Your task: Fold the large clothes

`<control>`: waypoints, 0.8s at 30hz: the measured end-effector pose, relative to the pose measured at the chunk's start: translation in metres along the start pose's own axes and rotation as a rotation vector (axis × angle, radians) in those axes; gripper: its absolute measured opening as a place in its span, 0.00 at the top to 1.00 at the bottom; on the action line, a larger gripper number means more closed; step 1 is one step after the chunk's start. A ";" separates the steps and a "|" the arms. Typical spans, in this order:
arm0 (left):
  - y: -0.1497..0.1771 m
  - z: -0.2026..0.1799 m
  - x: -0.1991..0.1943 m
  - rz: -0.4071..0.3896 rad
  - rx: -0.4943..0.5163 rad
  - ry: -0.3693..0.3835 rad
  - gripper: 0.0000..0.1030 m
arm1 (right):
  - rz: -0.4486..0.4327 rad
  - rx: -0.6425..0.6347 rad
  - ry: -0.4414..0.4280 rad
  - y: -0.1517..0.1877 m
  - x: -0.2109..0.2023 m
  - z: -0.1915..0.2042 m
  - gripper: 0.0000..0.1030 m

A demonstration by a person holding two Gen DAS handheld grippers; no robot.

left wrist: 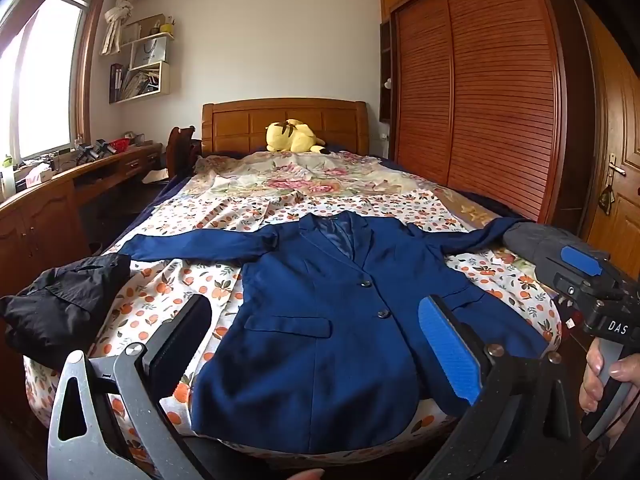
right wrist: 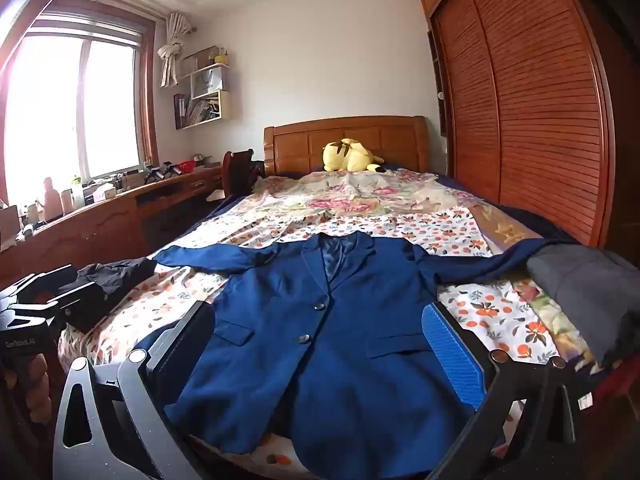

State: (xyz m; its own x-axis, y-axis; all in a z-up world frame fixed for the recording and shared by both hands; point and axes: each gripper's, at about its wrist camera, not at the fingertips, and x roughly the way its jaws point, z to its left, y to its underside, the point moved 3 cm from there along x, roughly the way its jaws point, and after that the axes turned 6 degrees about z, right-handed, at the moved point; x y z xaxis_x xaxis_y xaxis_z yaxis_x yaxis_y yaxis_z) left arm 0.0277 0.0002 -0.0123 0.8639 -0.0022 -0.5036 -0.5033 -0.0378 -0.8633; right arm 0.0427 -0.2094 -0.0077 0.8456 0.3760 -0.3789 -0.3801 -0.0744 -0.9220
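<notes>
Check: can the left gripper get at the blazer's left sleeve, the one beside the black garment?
Probably yes. The left gripper hangs open above the blazer; the sleeve lies flat and uncovered, with the black garment beside its cuff.

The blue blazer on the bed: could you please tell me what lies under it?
The blue blazer lies flat on the orange-print sheet; whatever is beneath its body stays hidden.

Jacket (left wrist: 320, 320) flat on bed (left wrist: 400, 204), plush toy (left wrist: 294, 136) behind, by headboard (left wrist: 280, 120)
</notes>
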 end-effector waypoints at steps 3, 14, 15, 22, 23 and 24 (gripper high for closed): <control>0.000 0.000 -0.001 -0.020 0.006 -0.001 0.00 | 0.019 -0.005 0.004 0.000 0.001 0.000 0.00; 0.001 0.001 -0.004 -0.012 0.005 0.002 0.00 | 0.019 -0.005 0.001 0.002 0.001 0.003 0.00; 0.001 0.001 -0.005 -0.013 0.005 0.003 0.00 | 0.019 -0.004 0.001 0.002 0.001 0.003 0.00; 0.000 0.001 -0.005 -0.015 0.010 -0.006 0.00 | 0.013 0.001 -0.002 0.002 0.000 0.001 0.00; 0.000 0.000 -0.005 -0.016 0.010 -0.006 0.00 | 0.013 0.001 -0.002 0.002 0.000 0.001 0.00; 0.000 0.000 -0.006 -0.017 0.011 -0.005 0.00 | 0.011 0.000 -0.003 0.002 0.000 0.002 0.00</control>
State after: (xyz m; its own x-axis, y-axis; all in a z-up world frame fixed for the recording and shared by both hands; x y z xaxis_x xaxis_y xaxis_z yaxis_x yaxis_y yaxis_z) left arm 0.0225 -0.0003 -0.0093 0.8721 0.0038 -0.4892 -0.4890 -0.0271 -0.8719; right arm 0.0413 -0.2081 -0.0092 0.8400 0.3782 -0.3891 -0.3898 -0.0784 -0.9176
